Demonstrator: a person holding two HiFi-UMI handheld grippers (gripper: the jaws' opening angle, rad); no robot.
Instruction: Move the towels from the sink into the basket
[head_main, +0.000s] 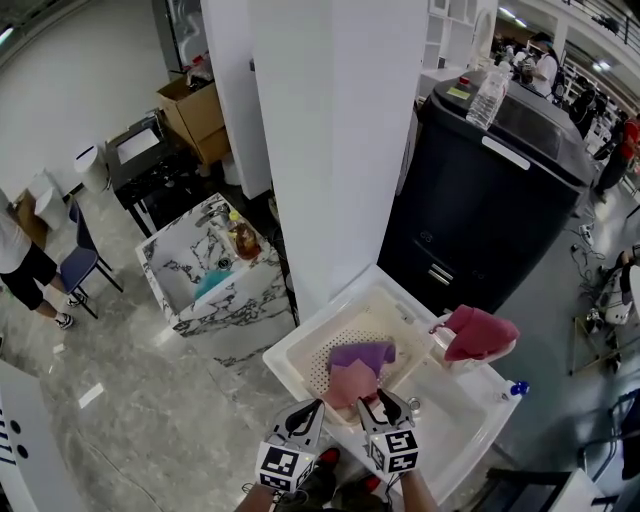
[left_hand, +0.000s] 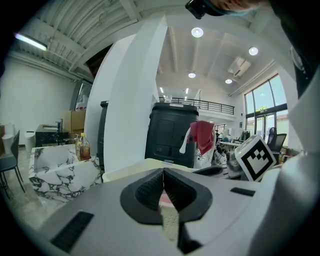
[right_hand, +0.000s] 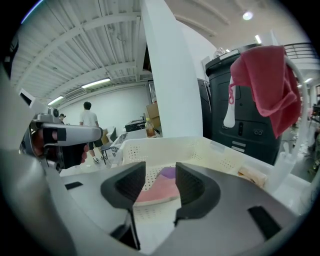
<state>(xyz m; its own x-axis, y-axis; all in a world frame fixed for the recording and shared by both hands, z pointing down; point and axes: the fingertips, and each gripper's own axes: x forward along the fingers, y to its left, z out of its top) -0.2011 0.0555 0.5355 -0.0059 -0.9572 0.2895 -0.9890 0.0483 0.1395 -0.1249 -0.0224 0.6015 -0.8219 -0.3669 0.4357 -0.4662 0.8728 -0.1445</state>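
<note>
A cream perforated basket (head_main: 300, 348) sits in the left part of the white sink unit (head_main: 455, 425). In it lie a pink towel (head_main: 352, 383) and a purple towel (head_main: 362, 354). A red towel (head_main: 480, 332) hangs over the faucet to the right. My right gripper (head_main: 385, 405) is open just at the basket's near edge; the pink towel (right_hand: 159, 191) lies beyond its jaws, untouched, with the purple towel (right_hand: 169, 173) behind it. My left gripper (head_main: 308, 412) is shut and empty beside it. The red towel (right_hand: 265, 87) hangs up high on the right.
A white pillar (head_main: 330, 130) rises behind the sink, and a large black machine (head_main: 490, 200) with a water bottle (head_main: 487, 95) on top stands to the right. A marble-patterned cabinet (head_main: 210, 285) is at left. A person (head_main: 20, 260) stands far left.
</note>
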